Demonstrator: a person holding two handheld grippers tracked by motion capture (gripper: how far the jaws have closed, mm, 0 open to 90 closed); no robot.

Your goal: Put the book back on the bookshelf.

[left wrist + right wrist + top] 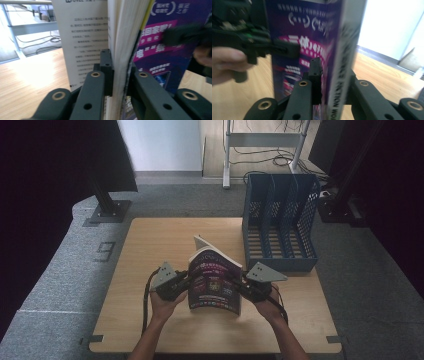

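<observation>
Left gripper [186, 283] is clamping the page edge of the purple book [215, 281] standing near the table's [150, 245] front edge, while the right gripper [239, 284] is clamping its spine (blue file rack [280, 222] at the back right corner), so uneven pulling is risking twisting or dropping it.

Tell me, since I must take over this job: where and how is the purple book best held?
By its two upright side edges, one claw from each side. The purple book stands upright; the left claw pinches the page edge, the right claw the spine, which looks balanced.
</observation>
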